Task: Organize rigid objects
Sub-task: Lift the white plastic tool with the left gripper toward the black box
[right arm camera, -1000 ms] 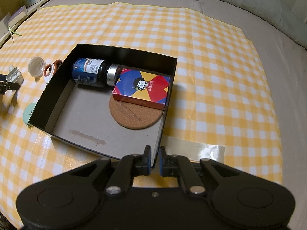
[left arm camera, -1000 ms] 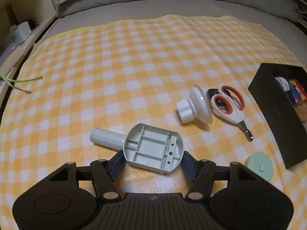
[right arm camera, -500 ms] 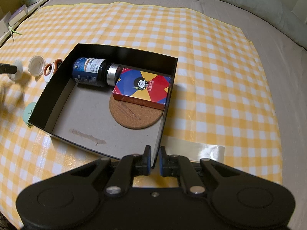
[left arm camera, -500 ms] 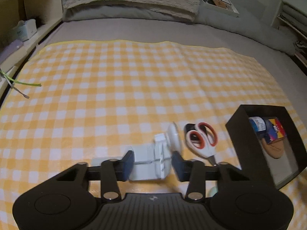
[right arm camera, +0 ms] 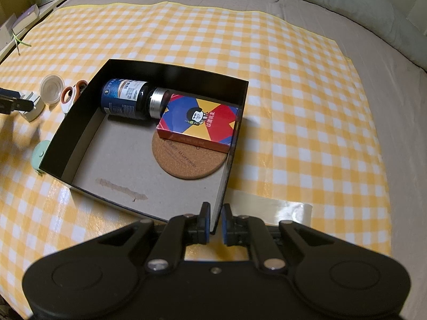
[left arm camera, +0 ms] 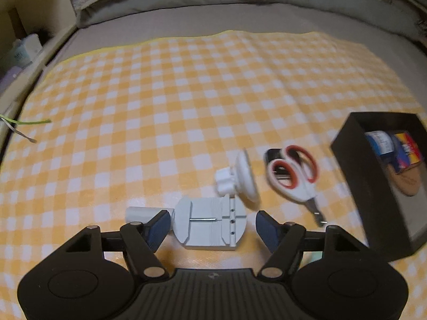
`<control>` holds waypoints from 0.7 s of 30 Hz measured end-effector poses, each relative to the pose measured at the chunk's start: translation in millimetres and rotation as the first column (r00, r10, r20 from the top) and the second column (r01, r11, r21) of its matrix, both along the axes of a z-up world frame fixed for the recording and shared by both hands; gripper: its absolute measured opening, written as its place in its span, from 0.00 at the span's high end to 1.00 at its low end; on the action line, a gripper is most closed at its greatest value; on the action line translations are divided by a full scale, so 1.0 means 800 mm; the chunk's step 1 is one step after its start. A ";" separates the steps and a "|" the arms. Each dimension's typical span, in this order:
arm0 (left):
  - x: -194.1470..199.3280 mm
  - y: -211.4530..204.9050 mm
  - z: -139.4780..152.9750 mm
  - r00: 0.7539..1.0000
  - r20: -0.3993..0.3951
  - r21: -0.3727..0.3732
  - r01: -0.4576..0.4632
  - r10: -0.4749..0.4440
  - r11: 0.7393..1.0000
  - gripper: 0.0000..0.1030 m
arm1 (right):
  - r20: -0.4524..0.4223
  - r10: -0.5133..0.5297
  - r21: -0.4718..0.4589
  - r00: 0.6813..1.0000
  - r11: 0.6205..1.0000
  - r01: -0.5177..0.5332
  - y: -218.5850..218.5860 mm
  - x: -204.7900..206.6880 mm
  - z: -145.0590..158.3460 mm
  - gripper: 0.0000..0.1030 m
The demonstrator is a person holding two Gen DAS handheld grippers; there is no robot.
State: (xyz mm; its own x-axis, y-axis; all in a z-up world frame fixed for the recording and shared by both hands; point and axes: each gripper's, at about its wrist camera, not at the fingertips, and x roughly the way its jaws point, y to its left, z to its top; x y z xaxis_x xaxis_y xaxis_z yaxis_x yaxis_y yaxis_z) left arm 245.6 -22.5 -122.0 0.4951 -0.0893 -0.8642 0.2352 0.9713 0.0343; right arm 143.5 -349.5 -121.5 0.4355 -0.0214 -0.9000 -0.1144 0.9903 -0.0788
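A grey plastic tool with a white handle (left arm camera: pixel 208 224) lies on the checked cloth between the fingers of my left gripper (left arm camera: pixel 213 226), which is open around it; the right pad stands apart from it. A white suction cup (left arm camera: pixel 240 178) and red-handled scissors (left arm camera: pixel 296 178) lie just beyond. My right gripper (right arm camera: pixel 216 224) is shut on the near wall of the black box (right arm camera: pixel 221 194). The box holds a dark blue bottle (right arm camera: pixel 128 98), a colourful card box (right arm camera: pixel 198 122) and a cork coaster (right arm camera: pixel 184 160).
A mint green round lid (right arm camera: pixel 40 154) lies by the box's left wall. The yellow checked cloth (left arm camera: pixel 186 93) covers a grey bed. A strip of clear tape (right arm camera: pixel 280 210) lies right of my right gripper. Shelves stand at the far left.
My left gripper lifted the grey tool, turned it over, then opened; the tool now lies face up on the cloth. The right gripper and box have not moved.
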 end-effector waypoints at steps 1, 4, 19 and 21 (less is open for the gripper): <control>0.001 -0.001 -0.002 1.000 0.002 0.019 -0.007 0.007 1.000 0.30 | 0.000 0.000 0.001 1.000 1.000 0.000 0.000 0.000 0.000 0.91; 0.007 -0.008 -0.007 1.000 -0.001 0.068 -0.009 0.009 0.998 0.31 | 0.000 0.002 0.007 1.000 1.000 -0.002 -0.001 0.000 0.000 0.91; 0.023 -0.004 -0.036 0.987 -0.096 0.031 -0.124 0.127 0.992 0.28 | -0.007 0.015 -0.002 1.000 1.000 -0.015 0.002 0.002 -0.002 0.89; 0.025 -0.001 -0.037 0.985 -0.079 0.019 -0.152 0.153 0.988 0.29 | -0.007 0.016 -0.002 1.000 1.000 -0.016 0.002 0.003 -0.002 0.89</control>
